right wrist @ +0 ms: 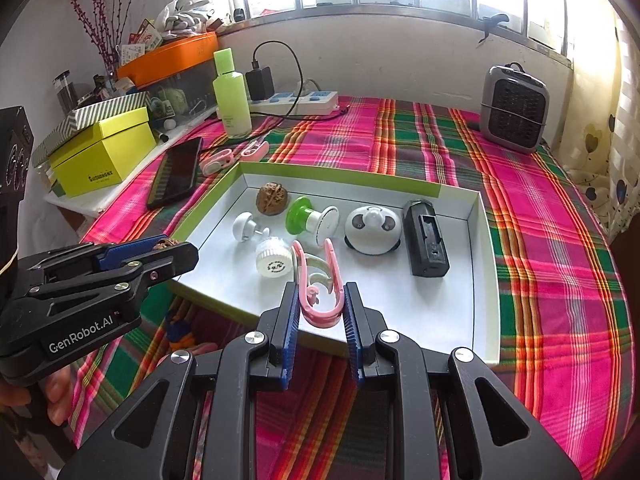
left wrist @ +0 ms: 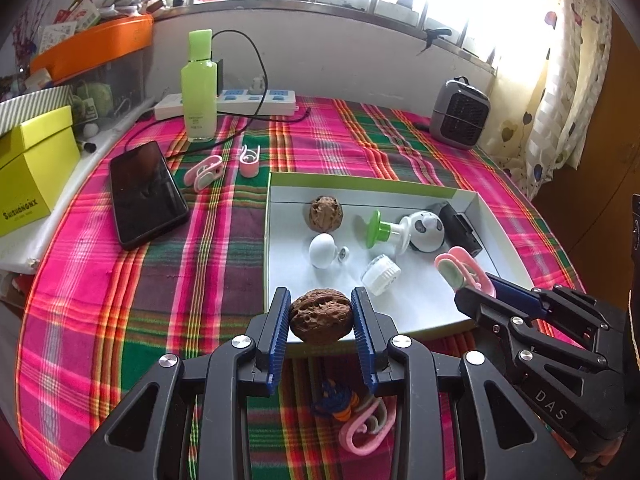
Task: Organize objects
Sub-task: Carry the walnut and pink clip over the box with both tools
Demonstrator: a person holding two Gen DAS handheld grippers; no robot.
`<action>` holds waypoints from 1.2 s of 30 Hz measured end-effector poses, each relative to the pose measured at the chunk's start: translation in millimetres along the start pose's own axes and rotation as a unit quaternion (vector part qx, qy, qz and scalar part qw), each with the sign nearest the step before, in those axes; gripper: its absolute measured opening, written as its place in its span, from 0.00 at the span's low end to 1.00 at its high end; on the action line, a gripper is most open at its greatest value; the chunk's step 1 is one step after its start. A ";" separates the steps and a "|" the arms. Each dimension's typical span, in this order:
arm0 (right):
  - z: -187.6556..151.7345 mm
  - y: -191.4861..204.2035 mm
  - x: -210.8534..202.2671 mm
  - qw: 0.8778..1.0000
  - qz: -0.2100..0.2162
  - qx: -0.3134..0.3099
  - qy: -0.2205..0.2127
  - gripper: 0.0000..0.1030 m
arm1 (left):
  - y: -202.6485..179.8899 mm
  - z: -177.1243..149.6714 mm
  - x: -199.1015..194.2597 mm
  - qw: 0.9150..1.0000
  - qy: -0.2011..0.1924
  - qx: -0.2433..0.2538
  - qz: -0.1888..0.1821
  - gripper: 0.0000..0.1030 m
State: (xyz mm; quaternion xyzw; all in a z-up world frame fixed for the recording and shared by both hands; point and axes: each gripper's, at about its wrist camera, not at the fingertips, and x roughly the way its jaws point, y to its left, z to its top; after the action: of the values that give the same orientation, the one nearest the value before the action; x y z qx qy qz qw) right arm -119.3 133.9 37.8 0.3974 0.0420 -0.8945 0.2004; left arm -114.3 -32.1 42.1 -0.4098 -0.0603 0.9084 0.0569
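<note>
A: From the left wrist, what did the left gripper (left wrist: 321,316) have?

B: It gripped a walnut (left wrist: 321,319) between its ribbed blue pads, right over the near rim of the tray (left wrist: 276,216). Hard, wrinkled, nearly round, so no long axis to mind. The tray floor lay straight ahead of the fingers; I'd judge a short forward reach before letting go.

A: And from the right wrist?

B: The right gripper (right wrist: 320,312) clamped a pink clip (right wrist: 318,280) by its closed bend, its smooth plastic prongs pointing forward into the tray, toward the white cap (right wrist: 274,262). It sat over the near edge too. A second walnut (right wrist: 272,197) already rested at the tray's far-left corner.

A: Anything left outside?

B: Two pink clips (right wrist: 236,154) lay on the plaid cloth (right wrist: 540,280) beside the phone (right wrist: 176,172), nearer the left hand.
</note>
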 end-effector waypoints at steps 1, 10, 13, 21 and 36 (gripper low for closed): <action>0.9 -0.8 1.9 1.000 -0.001 0.001 0.001 0.22 | -0.4 1.4 1.8 1.000 0.001 0.000 0.000 0.28; 8.1 -5.5 20.3 1.000 0.005 0.002 0.020 0.22 | -4.8 9.9 19.5 1.000 0.013 0.011 0.003 0.28; 8.8 -7.9 24.7 1.000 0.010 0.003 0.027 0.22 | -4.9 11.9 24.3 1.000 0.016 0.012 0.005 0.28; 10.9 -8.9 33.7 0.999 0.010 -0.007 0.044 0.22 | -5.0 14.5 37.1 1.000 0.027 0.012 0.005 0.28; 15.4 -8.5 44.2 0.998 0.018 -0.014 0.062 0.22 | -11.8 20.0 49.7 0.999 0.036 0.027 0.005 0.28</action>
State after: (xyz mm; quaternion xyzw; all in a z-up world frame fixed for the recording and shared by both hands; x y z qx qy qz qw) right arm -160.0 123.7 15.4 0.4497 0.0593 -0.8638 0.2193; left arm -161.4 -14.2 20.5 -0.4404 -0.0317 0.8948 0.0658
